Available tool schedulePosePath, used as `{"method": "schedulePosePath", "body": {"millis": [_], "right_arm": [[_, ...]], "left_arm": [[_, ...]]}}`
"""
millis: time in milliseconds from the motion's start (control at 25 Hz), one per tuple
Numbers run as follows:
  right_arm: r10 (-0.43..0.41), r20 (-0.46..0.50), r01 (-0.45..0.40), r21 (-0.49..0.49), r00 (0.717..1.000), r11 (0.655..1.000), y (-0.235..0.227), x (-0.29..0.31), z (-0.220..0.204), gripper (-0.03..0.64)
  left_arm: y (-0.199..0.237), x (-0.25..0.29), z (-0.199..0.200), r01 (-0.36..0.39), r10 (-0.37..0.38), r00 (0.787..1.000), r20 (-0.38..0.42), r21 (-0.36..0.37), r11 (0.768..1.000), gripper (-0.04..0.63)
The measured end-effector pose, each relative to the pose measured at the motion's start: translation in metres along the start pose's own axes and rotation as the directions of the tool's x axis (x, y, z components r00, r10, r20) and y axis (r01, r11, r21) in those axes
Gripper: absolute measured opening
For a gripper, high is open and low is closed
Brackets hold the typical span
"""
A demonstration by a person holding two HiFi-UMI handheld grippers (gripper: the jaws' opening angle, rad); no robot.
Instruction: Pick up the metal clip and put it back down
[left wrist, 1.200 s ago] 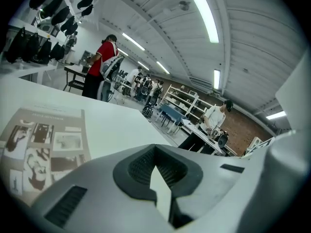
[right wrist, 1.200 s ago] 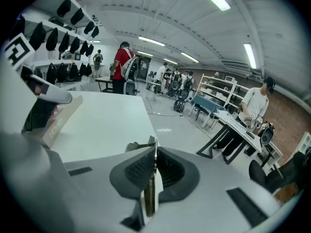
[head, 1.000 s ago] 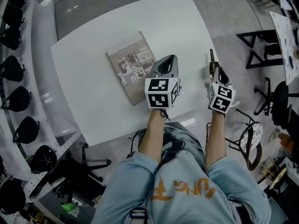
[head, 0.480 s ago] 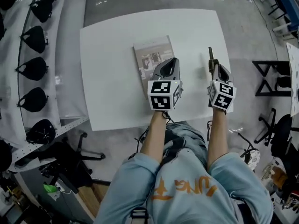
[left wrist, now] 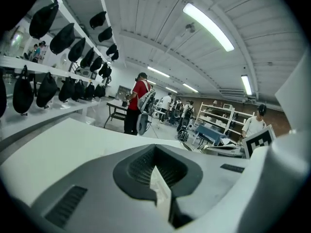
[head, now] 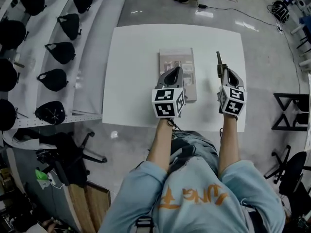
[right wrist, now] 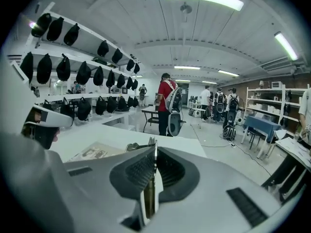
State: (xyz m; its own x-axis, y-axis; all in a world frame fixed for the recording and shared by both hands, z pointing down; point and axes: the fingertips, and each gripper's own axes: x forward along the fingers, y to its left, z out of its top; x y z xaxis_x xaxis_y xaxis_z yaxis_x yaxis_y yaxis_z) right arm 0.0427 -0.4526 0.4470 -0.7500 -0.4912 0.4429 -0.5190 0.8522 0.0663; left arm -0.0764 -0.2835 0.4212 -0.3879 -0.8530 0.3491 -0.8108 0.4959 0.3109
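The metal clip (head: 219,62) is a thin dark strip that sticks forward out of my right gripper (head: 223,72), which is shut on it above the right part of the white table (head: 131,81). In the right gripper view the clip (right wrist: 151,144) stands on edge, pinched between the shut jaws of the right gripper (right wrist: 153,155). My left gripper (head: 175,70) hovers over the near end of a grey booklet (head: 176,58), and in the left gripper view it (left wrist: 154,165) is shut with nothing held.
The booklet (right wrist: 90,153) lies flat mid-table. Shelves with several black caps (head: 53,79) run along the left. A black office chair (head: 73,154) stands left of the person, and a black frame (head: 291,111) stands on the floor to the right.
The head view has swung, so the table and booklet now sit squarer and further right in the picture. Both grippers keep their pose, and the clip stays in the right one.
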Motion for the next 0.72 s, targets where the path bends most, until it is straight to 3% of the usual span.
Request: {"method": "schedulePosePath", "body": {"millis": [400, 720], "right_arm": [[0.141, 0.086, -0.141, -0.007, 0.986, 0.99, 0.029, 0.001, 0.041, 0.032], [0.266, 0.121, -0.26, -0.061, 0.956, 0.964, 0.106, 0.023, 0.073, 0.032]], "left_arm": [[0.011, -0.027, 0.029, -0.101, 0.099, 0.991, 0.086, 0.018, 0.995, 0.009], [0.075, -0.059, 0.039, -0.197, 0.2, 0.972, 0.126, -0.038, 0.98, 0.009]]}}
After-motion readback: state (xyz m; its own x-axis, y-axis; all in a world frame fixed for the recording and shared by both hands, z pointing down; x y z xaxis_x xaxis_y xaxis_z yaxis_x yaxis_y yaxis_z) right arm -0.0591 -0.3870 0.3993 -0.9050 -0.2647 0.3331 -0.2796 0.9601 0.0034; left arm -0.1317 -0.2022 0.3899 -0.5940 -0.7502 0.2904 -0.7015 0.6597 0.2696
